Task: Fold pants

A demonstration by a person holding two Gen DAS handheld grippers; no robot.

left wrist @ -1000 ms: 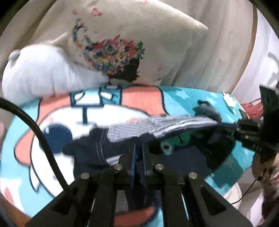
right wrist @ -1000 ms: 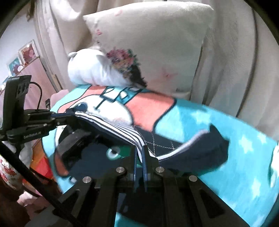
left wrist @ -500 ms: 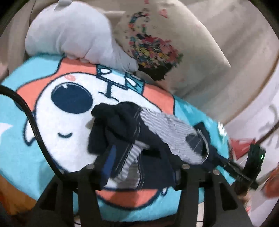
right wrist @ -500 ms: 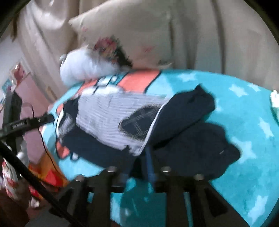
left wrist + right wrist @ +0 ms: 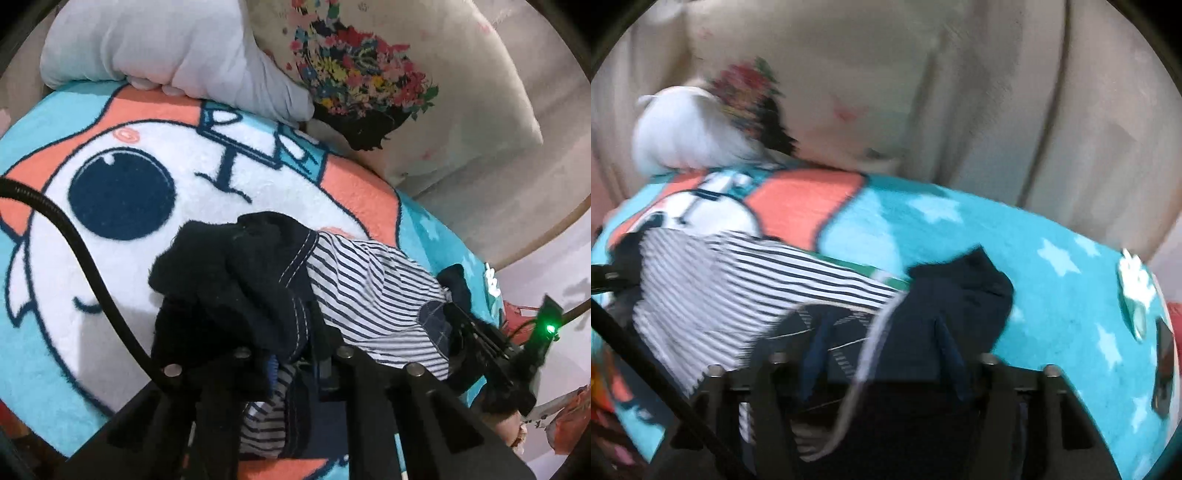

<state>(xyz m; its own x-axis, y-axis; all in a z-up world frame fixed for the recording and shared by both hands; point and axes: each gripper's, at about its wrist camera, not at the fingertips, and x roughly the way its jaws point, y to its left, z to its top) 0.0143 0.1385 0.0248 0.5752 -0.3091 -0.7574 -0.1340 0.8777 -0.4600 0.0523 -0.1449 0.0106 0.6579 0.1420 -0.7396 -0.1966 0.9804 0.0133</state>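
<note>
The pants [image 5: 258,288] are dark navy with a striped white-and-navy lining [image 5: 369,302], lying bunched on the cartoon blanket. In the left wrist view my left gripper [image 5: 295,365] stands open over the near end, dark cloth lying loose between its fingers. In the right wrist view the pants [image 5: 945,306] show the striped lining [image 5: 713,288] on the left and navy cloth in the middle. My right gripper [image 5: 879,354] is open, its blue pads [image 5: 816,350] spread wide over the cloth. The right gripper also shows at the far right of the left wrist view [image 5: 495,354].
The blanket [image 5: 110,229] is turquoise with a white and coral cartoon face. A white plush [image 5: 166,48] and a floral cushion [image 5: 388,74] lie behind it against a beige sofa back [image 5: 997,92]. A black cable [image 5: 85,258] crosses the left view.
Both grippers were shut on the pants' waist, holding it stretched in the air. They lowered it onto the blanket and opened; the cloth now lies bunched, lining up.
</note>
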